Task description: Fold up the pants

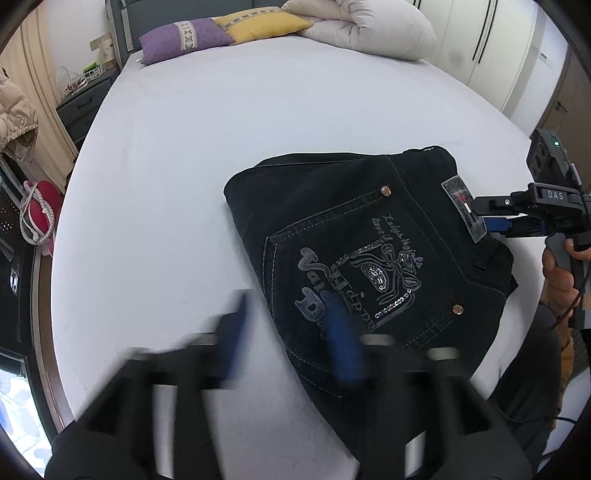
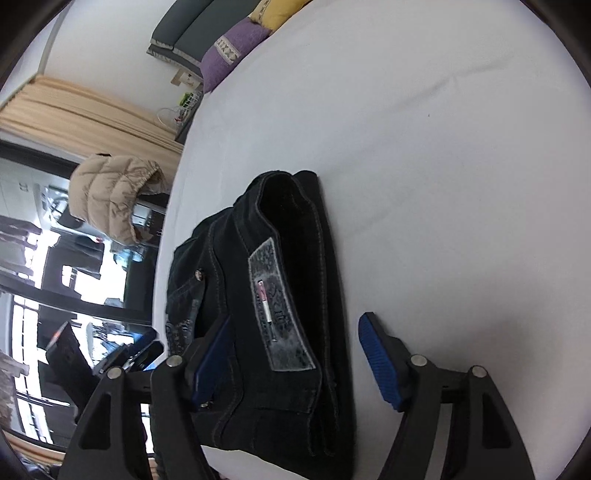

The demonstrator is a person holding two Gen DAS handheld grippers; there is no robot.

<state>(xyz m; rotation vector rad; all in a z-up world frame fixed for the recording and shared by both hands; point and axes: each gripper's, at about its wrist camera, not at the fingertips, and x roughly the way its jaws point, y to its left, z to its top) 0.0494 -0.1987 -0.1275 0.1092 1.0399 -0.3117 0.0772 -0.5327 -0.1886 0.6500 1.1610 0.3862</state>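
Black jeans [image 1: 354, 258] lie folded into a compact stack on the pale bed sheet [image 1: 207, 155], back pocket with silver embroidery facing up. My left gripper [image 1: 291, 332] is open and blurred, hovering over the stack's near-left edge. My right gripper [image 2: 295, 354] is open, its jaws straddling the waistband end of the jeans [image 2: 280, 295] with the grey leather patch between them; it also shows in the left wrist view [image 1: 498, 218] at the waistband.
Purple [image 1: 184, 40] and yellow [image 1: 258, 22] pillows and a rolled white duvet [image 1: 365, 26] lie at the bed's head. A nightstand [image 1: 85, 103] and beige jacket [image 1: 14, 110] stand off the left side. White wardrobe doors [image 1: 487, 44] are behind.
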